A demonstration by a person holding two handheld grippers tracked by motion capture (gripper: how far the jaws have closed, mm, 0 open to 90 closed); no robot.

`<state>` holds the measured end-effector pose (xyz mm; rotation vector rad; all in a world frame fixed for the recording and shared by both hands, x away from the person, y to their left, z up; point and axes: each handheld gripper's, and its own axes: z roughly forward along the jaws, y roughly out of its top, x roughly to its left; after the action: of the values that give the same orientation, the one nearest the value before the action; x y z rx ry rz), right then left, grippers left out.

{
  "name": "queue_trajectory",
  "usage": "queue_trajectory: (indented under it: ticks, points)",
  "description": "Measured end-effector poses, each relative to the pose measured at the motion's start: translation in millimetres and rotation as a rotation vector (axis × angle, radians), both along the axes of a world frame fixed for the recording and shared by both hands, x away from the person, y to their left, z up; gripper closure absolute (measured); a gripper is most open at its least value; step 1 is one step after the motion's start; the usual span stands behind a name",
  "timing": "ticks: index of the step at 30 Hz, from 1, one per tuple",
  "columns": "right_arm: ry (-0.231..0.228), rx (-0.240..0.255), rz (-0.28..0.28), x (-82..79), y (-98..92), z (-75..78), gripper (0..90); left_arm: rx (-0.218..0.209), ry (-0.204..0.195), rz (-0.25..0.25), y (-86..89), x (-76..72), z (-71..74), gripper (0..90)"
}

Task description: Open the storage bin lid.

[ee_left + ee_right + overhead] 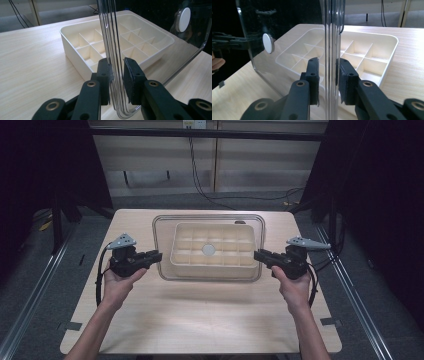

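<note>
The clear flat plastic lid (pixel 209 220) with a white round knob (pixel 208 249) hangs over the cream divided plastic tray (pixel 212 262) on the pale wooden table (pixel 200 315). The left gripper (pixel 117 75) and right gripper (pixel 328 75) each straddle an edge; I cannot tell whether the pads are clamped. Slick plastic could slip, dropping the lid crooked onto the tray.

Right gripper (pixel 329 80) jaws astride the clear lid's (pixel 287 50) edge, cream divided tray (pixel 372 53) beyond on wooden table (pixel 409 72).
</note>
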<state>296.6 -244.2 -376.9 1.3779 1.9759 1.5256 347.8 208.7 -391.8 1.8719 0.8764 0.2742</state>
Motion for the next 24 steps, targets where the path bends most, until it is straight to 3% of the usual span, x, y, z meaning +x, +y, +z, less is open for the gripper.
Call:
queue_trajectory:
  ticks: [10,24]
  points:
    - [-0.020,-0.011,0.005,-16.9,-4.5,-3.6,73.7,0.022,0.025,-0.024,-5.1,-11.6,-8.0,75.5]
    - [0.024,0.021,0.039,-32.5,-8.3,-15.1,74.5,0.048,0.027,-0.049,-3.2,-25.5,-11.0,75.5]
